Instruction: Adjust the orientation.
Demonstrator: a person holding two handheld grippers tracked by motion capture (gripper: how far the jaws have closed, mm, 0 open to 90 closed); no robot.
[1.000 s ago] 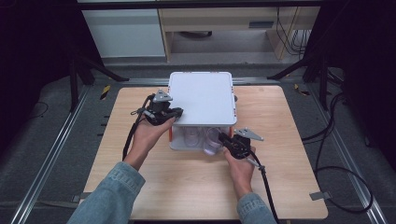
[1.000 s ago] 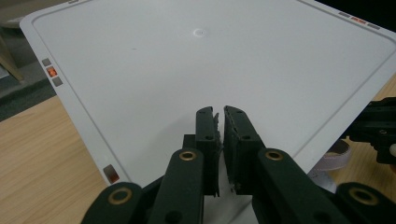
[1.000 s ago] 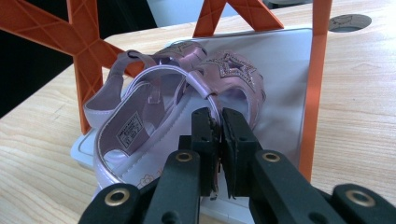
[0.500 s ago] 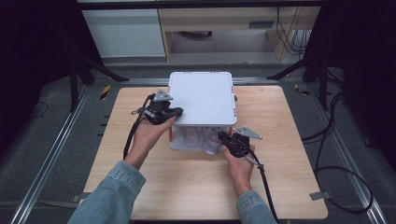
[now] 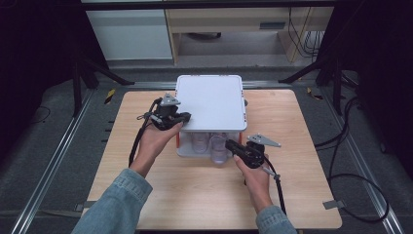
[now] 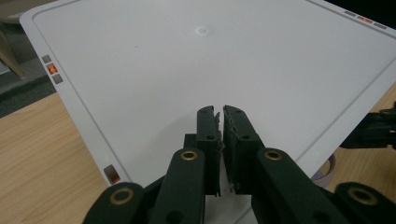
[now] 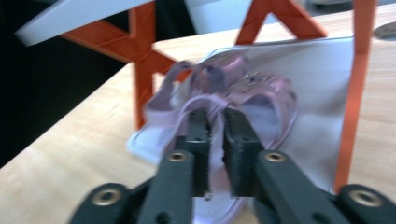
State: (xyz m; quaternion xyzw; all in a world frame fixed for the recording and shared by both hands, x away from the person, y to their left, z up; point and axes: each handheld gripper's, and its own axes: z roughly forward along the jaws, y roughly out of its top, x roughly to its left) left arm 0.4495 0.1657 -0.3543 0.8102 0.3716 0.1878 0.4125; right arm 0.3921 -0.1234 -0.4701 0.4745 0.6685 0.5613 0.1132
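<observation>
A white two-level rack stands mid-table, its flat white top [image 5: 210, 102] [image 6: 187, 60] on orange struts [image 7: 140, 70]. On its lower shelf [image 7: 317, 84] stand clear, faintly purple cups [image 5: 199, 142]. My right gripper [image 5: 228, 145] [image 7: 215, 116] is shut on the rim of the front cup [image 5: 219, 148] [image 7: 243, 93], which sits at the shelf's front edge. My left gripper [image 5: 184, 117] [image 6: 219, 114] is shut with nothing between its jaws. Its tips rest over the near left corner of the white top.
The wooden table [image 5: 160, 185] has bare room in front of the rack and on both sides. Black stand legs [image 5: 97, 73] and cables [image 5: 350, 146] lie on the floor around it. The right gripper [image 6: 373, 130] shows past the top's corner in the left gripper view.
My right gripper has shifted slightly left at the shelf's front edge with the cup's rim in it. The left gripper stays on the rack's top.
</observation>
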